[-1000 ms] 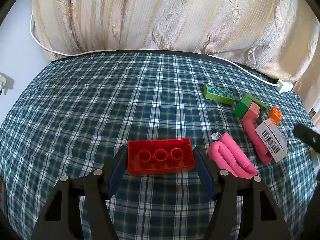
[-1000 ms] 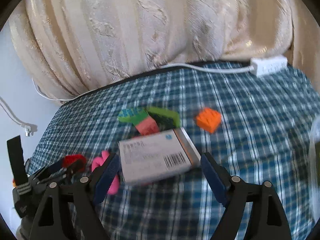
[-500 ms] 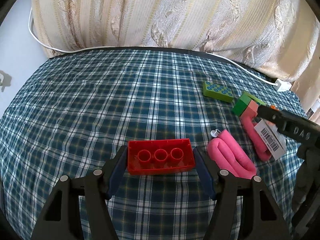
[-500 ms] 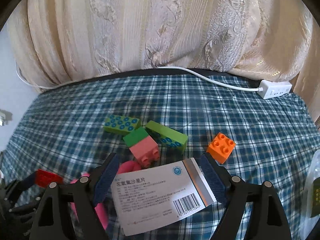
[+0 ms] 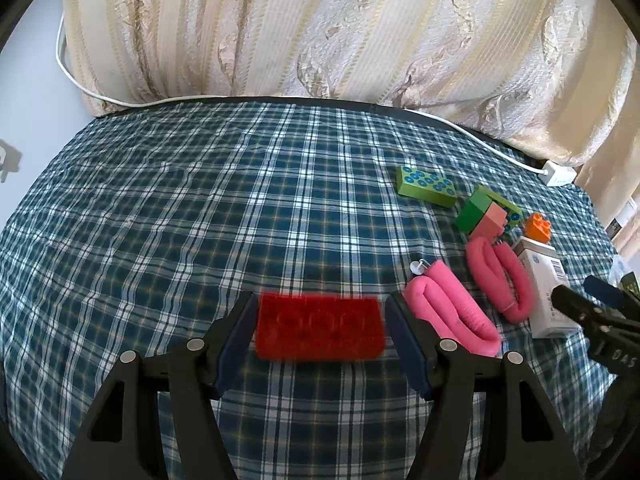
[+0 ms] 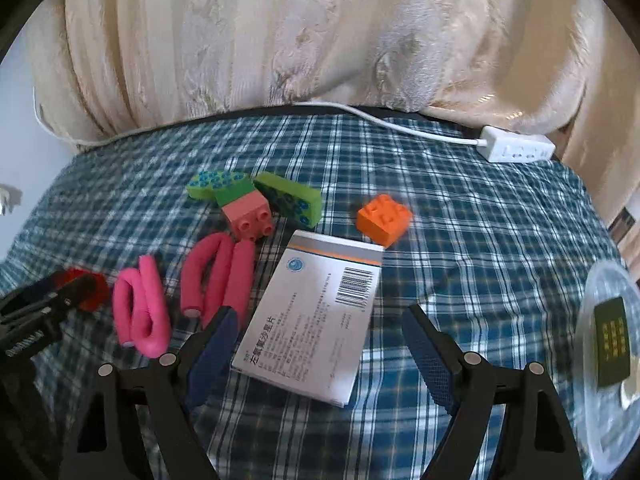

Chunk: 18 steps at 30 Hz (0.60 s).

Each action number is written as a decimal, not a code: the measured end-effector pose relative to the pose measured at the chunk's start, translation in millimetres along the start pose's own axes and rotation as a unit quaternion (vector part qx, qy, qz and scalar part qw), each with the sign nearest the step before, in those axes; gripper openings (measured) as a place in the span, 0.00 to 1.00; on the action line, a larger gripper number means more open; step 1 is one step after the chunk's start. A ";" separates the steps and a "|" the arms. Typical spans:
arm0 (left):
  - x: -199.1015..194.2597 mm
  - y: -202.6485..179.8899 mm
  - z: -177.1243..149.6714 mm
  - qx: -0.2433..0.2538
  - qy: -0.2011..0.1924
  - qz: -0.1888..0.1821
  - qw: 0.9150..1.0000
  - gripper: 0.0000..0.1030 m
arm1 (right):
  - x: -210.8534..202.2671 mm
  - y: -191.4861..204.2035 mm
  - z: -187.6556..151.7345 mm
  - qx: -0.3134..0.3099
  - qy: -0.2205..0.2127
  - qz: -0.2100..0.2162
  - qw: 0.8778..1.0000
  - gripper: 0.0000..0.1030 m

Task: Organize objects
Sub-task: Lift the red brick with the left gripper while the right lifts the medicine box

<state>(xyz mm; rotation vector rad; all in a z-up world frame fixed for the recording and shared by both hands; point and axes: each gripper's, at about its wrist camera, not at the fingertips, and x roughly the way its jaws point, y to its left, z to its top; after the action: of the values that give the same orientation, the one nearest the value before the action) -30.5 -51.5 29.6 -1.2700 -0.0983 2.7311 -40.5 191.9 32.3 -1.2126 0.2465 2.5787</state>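
Observation:
My left gripper [image 5: 320, 330] is shut on a red brick [image 5: 319, 333] and holds it just above the checked cloth [image 5: 200, 220]. My right gripper [image 6: 320, 344] is open around a white medicine box [image 6: 316, 316] that lies flat on the cloth; neither pad touches it. Two pink foam curlers [image 6: 218, 280] [image 6: 140, 306] lie left of the box. A pink-and-green brick [image 6: 246, 212], two green bricks [image 6: 290, 198] [image 6: 208, 184] and an orange brick [image 6: 384, 218] lie behind it.
A clear plastic container [image 6: 608, 360] with a dark green packet inside stands at the right edge. A white power strip [image 6: 516, 150] and its cable lie at the back, against the cream curtain [image 6: 320, 40].
The right gripper let go of the medicine box, which now lies on the cloth, and opened wider. The left gripper with the red brick moved slightly; the brick is blurred.

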 end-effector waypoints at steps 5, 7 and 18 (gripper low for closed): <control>-3.7 1.4 0.6 -0.004 -0.004 -0.005 1.000 0.65 | -3.1 1.9 0.9 0.007 -0.003 -0.004 1.000 0.86; -5.5 1.8 0.7 -0.004 -0.006 -0.007 1.000 0.65 | 2.6 0.9 1.1 0.016 0.001 -0.016 1.000 0.88; -0.4 3.9 -2.0 -0.010 0.010 -0.007 1.000 0.66 | 29.6 6.7 -1.3 0.025 0.029 -0.035 0.999 0.88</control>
<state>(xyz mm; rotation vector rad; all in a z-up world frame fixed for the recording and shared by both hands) -29.0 -55.4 28.1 -1.2956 -0.1329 2.7114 -59.7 190.5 8.8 -1.2579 0.2743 2.4662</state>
